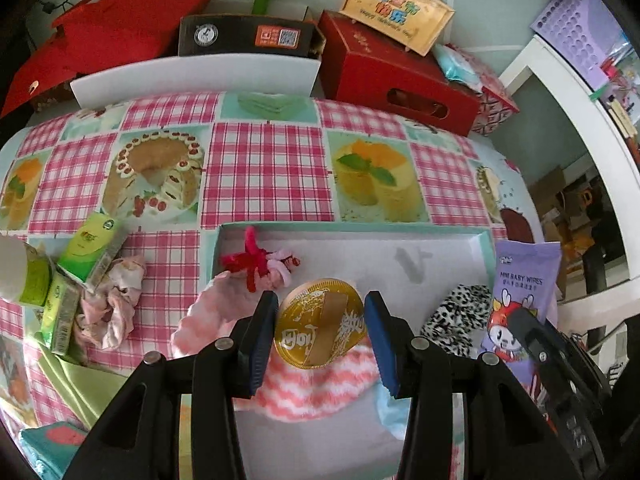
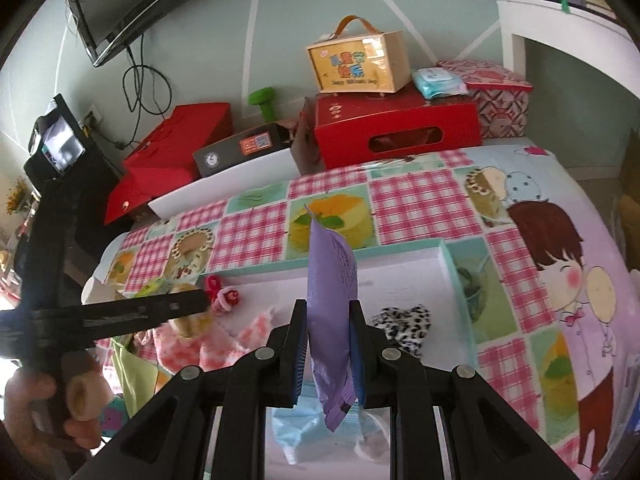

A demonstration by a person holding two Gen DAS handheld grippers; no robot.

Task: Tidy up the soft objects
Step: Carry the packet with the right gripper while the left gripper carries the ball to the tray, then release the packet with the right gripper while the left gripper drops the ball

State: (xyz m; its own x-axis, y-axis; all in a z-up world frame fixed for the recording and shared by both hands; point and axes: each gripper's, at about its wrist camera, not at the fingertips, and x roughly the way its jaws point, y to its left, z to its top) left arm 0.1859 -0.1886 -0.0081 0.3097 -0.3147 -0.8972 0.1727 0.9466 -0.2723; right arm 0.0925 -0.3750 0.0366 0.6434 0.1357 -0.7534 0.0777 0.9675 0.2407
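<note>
Gold foil catches the light between your left fingers [image 1: 320,324]: you grip a large gold coin-shaped disc [image 1: 320,322] there, its edges against both blue pads, over the shallow teal-rimmed tray [image 1: 352,229] on the tabletop [image 1: 264,168]. Beneath the disc, inside the tray, lies a pink-and-white zigzag fuzzy sock [image 1: 316,388], with a pale blue soft piece [image 1: 390,408] just beside it. Further in, a red and pink hair tie cluster [image 1: 260,260] rests near the tray's left wall, and a leopard-print scrunchie [image 1: 456,320] sits toward its right side.

Your right fingers [image 2: 328,356] are closed on a purple pack of baby wipes [image 2: 330,312], held upright and edge-on above the tray [image 2: 448,264]. From the left wrist view the same pack [image 1: 520,292] hangs at the tray's right edge, its printed front facing you.

Outside the tray, on the checked cloth to the left, a crumpled pale pink cloth [image 1: 112,308] touches a few green tissue packs [image 1: 88,252]. Red boxes [image 1: 384,72] and a yellow carry case [image 1: 396,8] stand at the far edge.
</note>
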